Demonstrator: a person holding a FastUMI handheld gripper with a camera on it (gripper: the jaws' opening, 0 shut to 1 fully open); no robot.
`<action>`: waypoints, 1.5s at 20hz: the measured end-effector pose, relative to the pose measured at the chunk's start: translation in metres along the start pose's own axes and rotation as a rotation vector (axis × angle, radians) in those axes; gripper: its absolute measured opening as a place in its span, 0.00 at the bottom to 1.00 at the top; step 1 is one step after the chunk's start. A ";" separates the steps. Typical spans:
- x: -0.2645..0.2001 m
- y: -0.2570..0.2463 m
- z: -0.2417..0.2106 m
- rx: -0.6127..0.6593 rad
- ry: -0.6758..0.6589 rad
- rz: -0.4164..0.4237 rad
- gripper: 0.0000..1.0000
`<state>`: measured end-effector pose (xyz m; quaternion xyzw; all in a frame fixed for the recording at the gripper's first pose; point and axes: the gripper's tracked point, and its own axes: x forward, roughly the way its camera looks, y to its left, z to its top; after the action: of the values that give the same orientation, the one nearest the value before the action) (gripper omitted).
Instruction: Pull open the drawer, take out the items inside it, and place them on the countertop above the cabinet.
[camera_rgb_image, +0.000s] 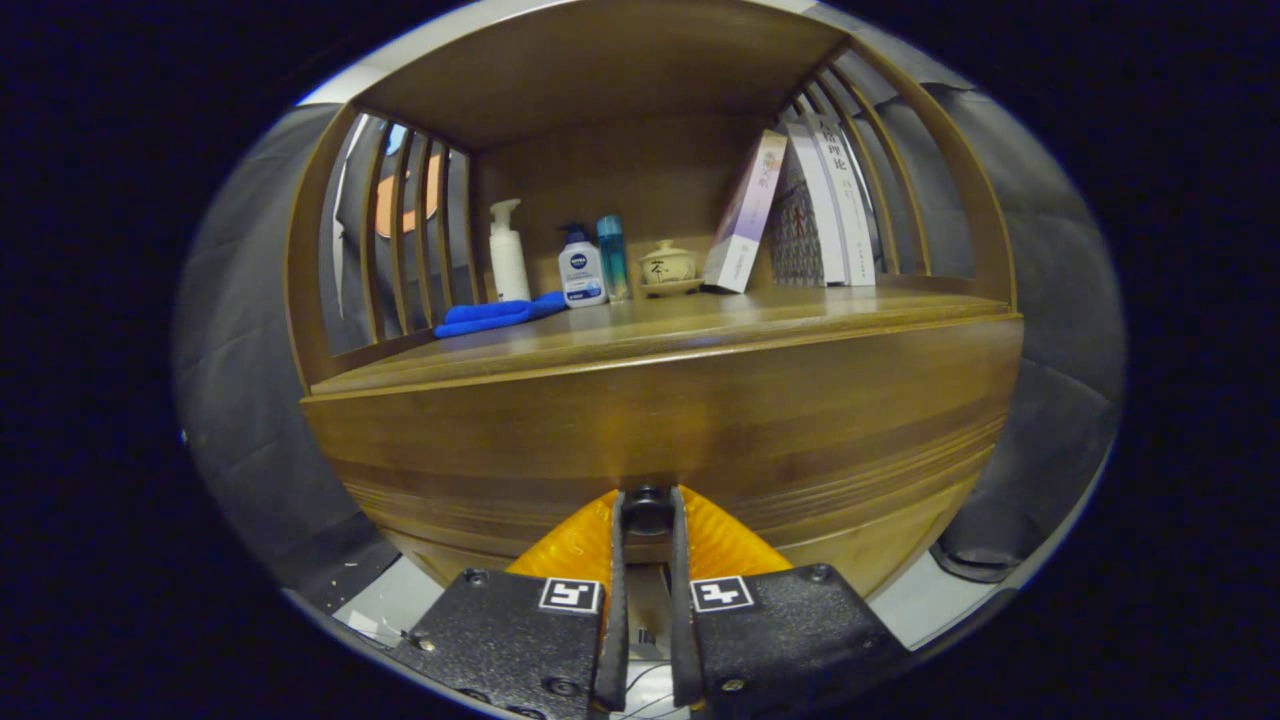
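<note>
Between the fingertips, gripper (648, 512) pinched narrow on dark drawer knob (648, 508); both fingers press it. Drawer (700, 440) front looks closed, contents hidden. Countertop (700, 325) front half bare; at back: three bottles (582, 268), one blue cloth (495, 316), one lidded cup (667, 264), leaning books (800, 215), count unclear.

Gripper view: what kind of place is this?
Likely a staged home corner: a wooden cabinet with toiletry bottles, a lidded cup and books on its countertop. The claw pinches the drawer knob.
</note>
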<state>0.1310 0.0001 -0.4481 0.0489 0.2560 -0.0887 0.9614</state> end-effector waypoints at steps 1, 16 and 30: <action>-0.002 -0.001 0.000 -0.006 0.001 -0.005 0.20; -0.096 -0.004 -0.031 -0.021 0.029 0.021 0.20; -0.169 -0.006 -0.066 -0.133 0.076 0.080 0.20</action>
<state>-0.0463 0.0282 -0.4201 -0.0016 0.2956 -0.0313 0.9548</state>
